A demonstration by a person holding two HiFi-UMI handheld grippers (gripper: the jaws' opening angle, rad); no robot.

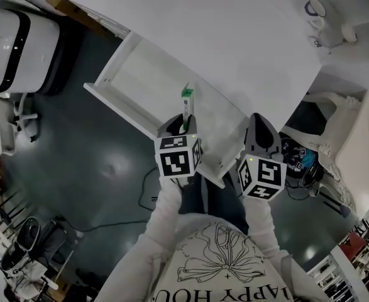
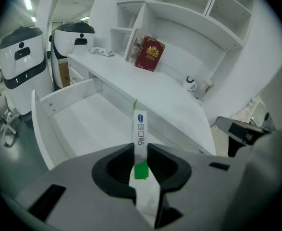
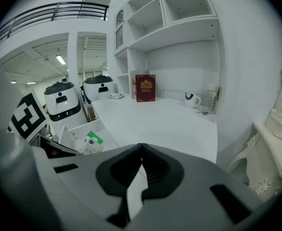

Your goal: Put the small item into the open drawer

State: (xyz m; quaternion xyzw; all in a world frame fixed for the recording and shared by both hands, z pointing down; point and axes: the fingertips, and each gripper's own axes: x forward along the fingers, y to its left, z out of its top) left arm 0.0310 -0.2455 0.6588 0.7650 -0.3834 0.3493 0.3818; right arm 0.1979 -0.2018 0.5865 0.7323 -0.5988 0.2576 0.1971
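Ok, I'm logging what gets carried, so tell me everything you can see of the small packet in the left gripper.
The small packet is thin and flat, mostly white with green patches and a blue oval logo; its print is too small to read. It looks like card and shows no damage. It stands roughly upright, edge-on in the left gripper view, pinched by the left gripper, whose pads press its two faces. Nothing else touches it. It hangs over the open drawer, not yet inside.
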